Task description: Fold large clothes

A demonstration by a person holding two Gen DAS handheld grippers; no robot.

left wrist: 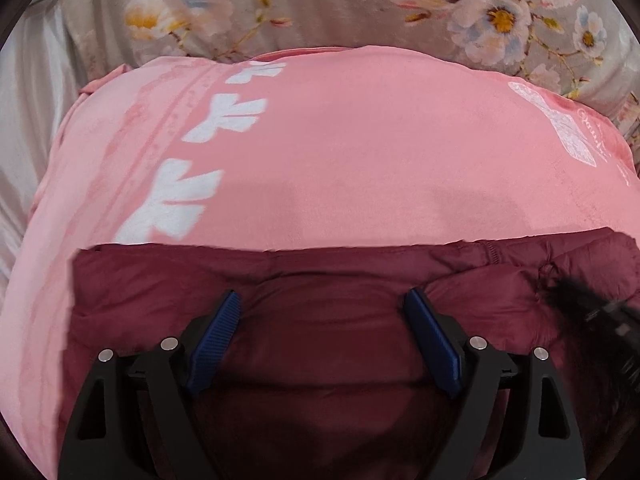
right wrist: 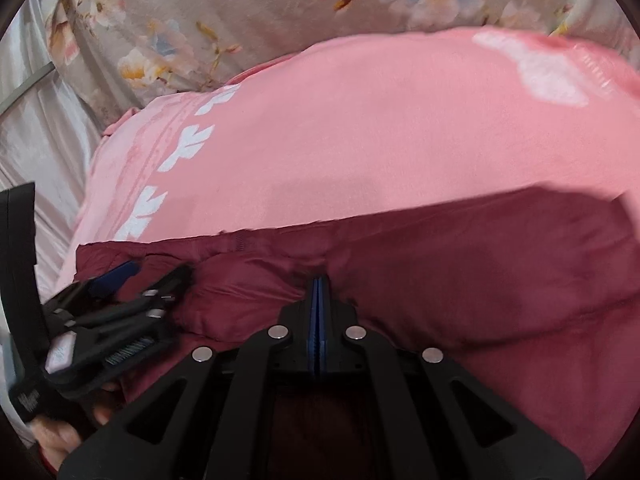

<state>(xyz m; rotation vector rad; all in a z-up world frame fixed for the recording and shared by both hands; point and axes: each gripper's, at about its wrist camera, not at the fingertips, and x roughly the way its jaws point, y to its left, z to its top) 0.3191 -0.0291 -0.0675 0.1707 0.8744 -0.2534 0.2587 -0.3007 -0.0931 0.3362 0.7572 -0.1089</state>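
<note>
A maroon puffer jacket (left wrist: pixel 320 344) lies across the near part of a pink blanket. My left gripper (left wrist: pixel 324 304) hovers over the jacket's left portion with its blue pads (left wrist: pixel 218 328) spread wide and open, padded fabric below and between them. In the right wrist view my right gripper (right wrist: pixel 318 284) is shut, its blue pads pressed together on a puckered fold of the jacket (right wrist: pixel 460 280) near the zipper seam. The left gripper (right wrist: pixel 148 276) shows at the left there, held by a hand (right wrist: pixel 60 436). The right gripper (left wrist: pixel 596 308) is a dark blur at the left wrist view's right edge.
The pink blanket (left wrist: pixel 340 152) with white leaf prints stretches beyond the jacket. Past it lies a grey floral sheet (left wrist: pixel 320 4), and pale satin fabric (left wrist: pixel 28 120) hangs at the left. The same blanket (right wrist: pixel 360 140) fills the middle of the right wrist view.
</note>
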